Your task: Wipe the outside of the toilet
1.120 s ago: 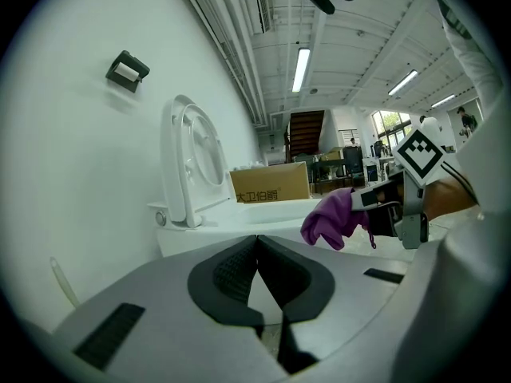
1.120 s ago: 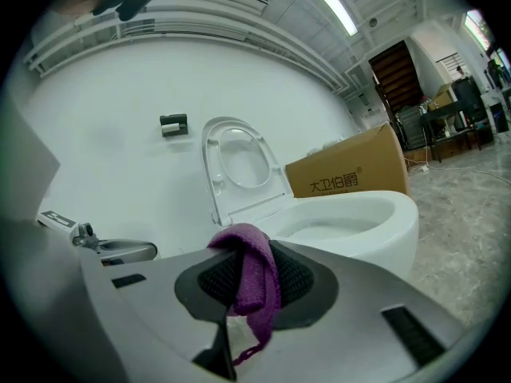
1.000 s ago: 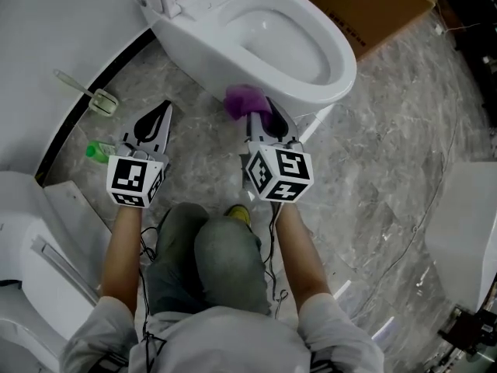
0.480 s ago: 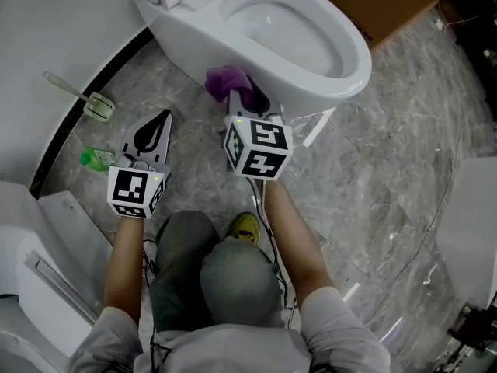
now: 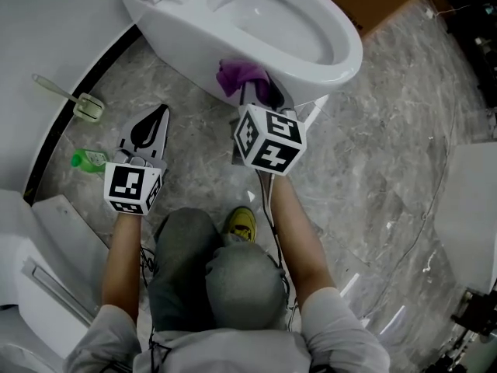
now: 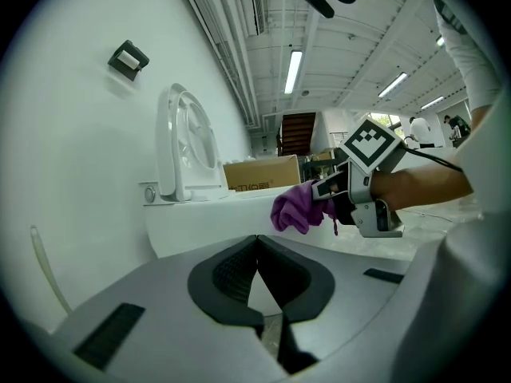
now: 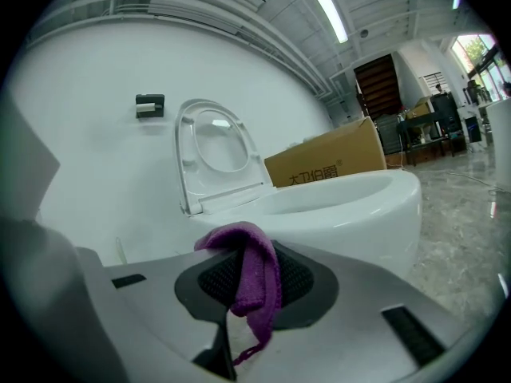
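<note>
Jaws of the right gripper [image 5: 252,95] stay clamped on the crumpled purple knitted cloth [image 5: 235,74], which has slid along the glossy white ceramic toilet [image 5: 182,41] ahead. The left gripper [image 5: 158,115] has its jaws together.

White shiny toilet [image 5: 182,49] and my purple woolly cloth [image 5: 235,76].
The cloth is bunched, pinched in my right tongs [image 5: 252,93], touching the bowl's outer side under the rim.
</note>
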`<move>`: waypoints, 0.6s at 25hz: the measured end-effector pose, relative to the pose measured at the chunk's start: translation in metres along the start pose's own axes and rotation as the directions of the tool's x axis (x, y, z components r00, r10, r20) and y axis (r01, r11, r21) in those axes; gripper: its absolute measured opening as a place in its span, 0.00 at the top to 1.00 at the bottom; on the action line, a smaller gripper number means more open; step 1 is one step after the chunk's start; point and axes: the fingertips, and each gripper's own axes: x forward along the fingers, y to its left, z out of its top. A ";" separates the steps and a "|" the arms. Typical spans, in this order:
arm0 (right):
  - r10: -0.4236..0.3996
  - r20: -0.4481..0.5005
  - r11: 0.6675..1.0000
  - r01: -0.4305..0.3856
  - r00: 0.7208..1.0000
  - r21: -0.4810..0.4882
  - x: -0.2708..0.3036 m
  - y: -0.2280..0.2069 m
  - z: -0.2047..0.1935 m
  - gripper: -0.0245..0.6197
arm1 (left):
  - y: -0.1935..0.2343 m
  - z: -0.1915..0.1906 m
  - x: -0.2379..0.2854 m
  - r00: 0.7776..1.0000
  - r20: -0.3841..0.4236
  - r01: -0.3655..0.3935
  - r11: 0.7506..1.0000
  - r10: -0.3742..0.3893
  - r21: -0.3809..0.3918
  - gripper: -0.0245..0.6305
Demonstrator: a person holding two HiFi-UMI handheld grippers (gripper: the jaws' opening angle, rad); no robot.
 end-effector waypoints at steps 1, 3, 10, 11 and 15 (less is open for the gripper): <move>-0.009 0.003 1.000 0.009 1.000 0.008 -0.003 -0.005 0.001 0.83 | -0.003 -0.001 0.001 1.000 0.001 0.007 1.000 -0.007 -0.001 0.94; -0.031 0.010 0.999 0.031 0.999 0.019 -0.010 -0.016 0.003 0.83 | -0.008 -0.001 0.005 1.000 0.004 0.022 1.000 -0.022 -0.003 0.94; -0.096 0.032 0.995 0.096 0.995 0.015 -0.034 -0.063 0.003 0.83 | -0.026 -0.007 0.017 0.998 0.002 0.067 0.998 -0.067 0.002 0.94; -0.108 0.037 0.994 0.108 0.993 0.003 -0.037 -0.069 0.002 0.83 | -0.029 -0.008 0.019 0.997 0.001 0.074 0.997 -0.074 0.003 0.94; -0.156 0.040 0.988 0.156 0.987 0.002 -0.047 -0.098 -0.003 0.83 | -0.042 -0.011 0.028 0.995 -0.007 0.103 0.995 -0.103 0.004 0.94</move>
